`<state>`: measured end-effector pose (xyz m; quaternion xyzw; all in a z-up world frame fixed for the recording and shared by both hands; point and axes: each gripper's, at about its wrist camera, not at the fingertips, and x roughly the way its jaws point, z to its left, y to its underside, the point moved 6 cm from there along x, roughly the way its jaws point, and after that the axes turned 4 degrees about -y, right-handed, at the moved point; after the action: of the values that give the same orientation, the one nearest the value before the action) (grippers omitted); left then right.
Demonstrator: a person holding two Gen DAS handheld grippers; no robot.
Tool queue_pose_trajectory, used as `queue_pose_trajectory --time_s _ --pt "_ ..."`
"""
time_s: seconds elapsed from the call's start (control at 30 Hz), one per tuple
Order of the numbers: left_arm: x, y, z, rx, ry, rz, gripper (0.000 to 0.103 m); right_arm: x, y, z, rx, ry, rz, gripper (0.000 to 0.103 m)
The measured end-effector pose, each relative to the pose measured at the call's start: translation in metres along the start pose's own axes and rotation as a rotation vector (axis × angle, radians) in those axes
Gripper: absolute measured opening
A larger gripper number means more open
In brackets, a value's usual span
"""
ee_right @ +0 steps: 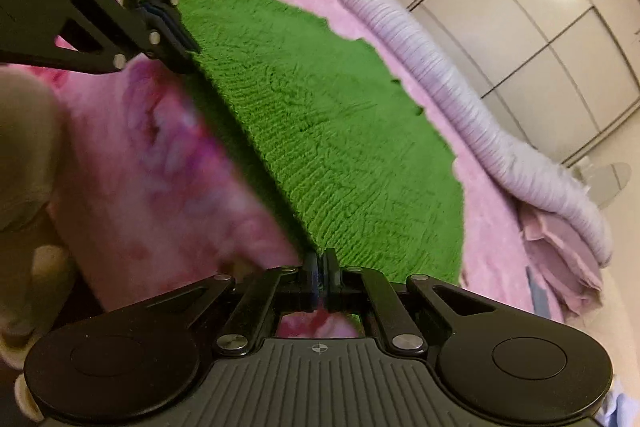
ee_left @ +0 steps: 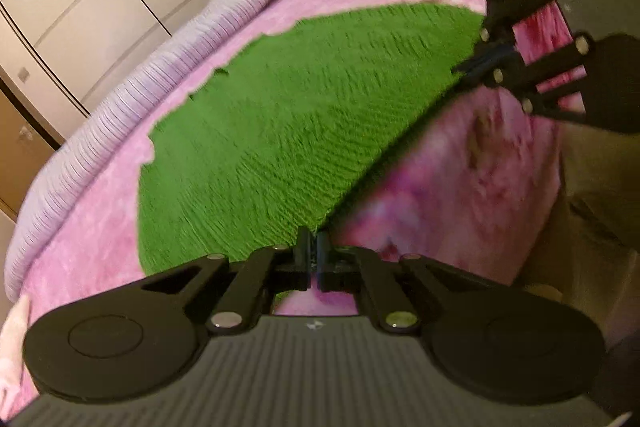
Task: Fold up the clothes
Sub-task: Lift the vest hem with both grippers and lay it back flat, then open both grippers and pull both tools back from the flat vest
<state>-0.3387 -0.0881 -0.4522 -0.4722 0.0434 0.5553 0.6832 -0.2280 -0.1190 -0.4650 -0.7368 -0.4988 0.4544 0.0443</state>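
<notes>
Pale wardrobe doors (ee_left: 80, 7) line the far wall beyond a bed spread with a fluffy pink blanket (ee_left: 100, 227). A ribbed lilac duvet (ee_left: 120, 99) is bunched along the blanket's far side. On the blanket we see a green knit garment (ee_left: 300, 115), coarse and ridged, its far edge ragged. Its near edge runs straight and taut between our grippers. Our left gripper (ee_left: 313, 251) has its jaws pinched together on one end of that edge; our right gripper (ee_right: 320, 263) is clamped on the other end. Open pink blanket lies on our side of the taut edge.
</notes>
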Motion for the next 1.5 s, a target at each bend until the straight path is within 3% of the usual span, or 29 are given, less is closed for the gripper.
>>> queue_pose_trajectory --time_s 0.13,0.23,0.3,0.4,0.53,0.67,0.8,0.9,1.3,1.4,1.5 --pt "0.004 -0.006 -0.001 0.043 0.054 0.03 0.001 0.004 -0.003 0.0 0.0 -0.038 0.024 0.002" --pt "-0.004 -0.008 0.017 -0.055 0.178 0.036 0.009 -0.007 -0.006 -0.013 0.1 -0.101 0.025 0.021" --pt "-0.011 -0.01 0.033 -0.165 0.255 0.034 0.01 -0.024 -0.011 -0.028 0.211 -0.128 -0.042 0.034" --pt "-0.013 -0.021 0.064 -0.371 0.248 0.0 0.01 -0.042 -0.021 -0.061 0.433 -0.161 -0.148 0.038" --pt "0.013 -0.043 0.091 -0.617 0.215 -0.044 0.012 -0.014 -0.036 -0.099 0.728 -0.203 -0.162 0.039" --pt "0.057 -0.049 0.093 -0.707 0.159 0.003 0.012 0.03 -0.061 -0.107 0.926 -0.341 -0.152 0.039" --pt "0.08 -0.035 0.079 -0.668 0.117 0.045 0.008 0.067 -0.077 -0.082 0.798 -0.279 -0.103 0.038" --pt "0.069 -0.026 0.07 -0.618 0.103 0.051 0.008 0.063 -0.069 -0.067 0.635 -0.225 -0.109 0.038" --pt "0.04 -0.02 0.054 -0.564 0.037 0.072 0.008 0.015 -0.029 -0.043 0.619 -0.219 -0.069 0.038" --pt "0.038 -0.029 0.06 -0.589 0.047 0.07 0.009 0.007 -0.033 -0.058 0.663 -0.236 -0.053 0.038" --pt "0.04 -0.044 0.066 -0.624 0.065 0.043 0.012 0.003 -0.039 -0.081 0.733 -0.181 -0.089 0.038"
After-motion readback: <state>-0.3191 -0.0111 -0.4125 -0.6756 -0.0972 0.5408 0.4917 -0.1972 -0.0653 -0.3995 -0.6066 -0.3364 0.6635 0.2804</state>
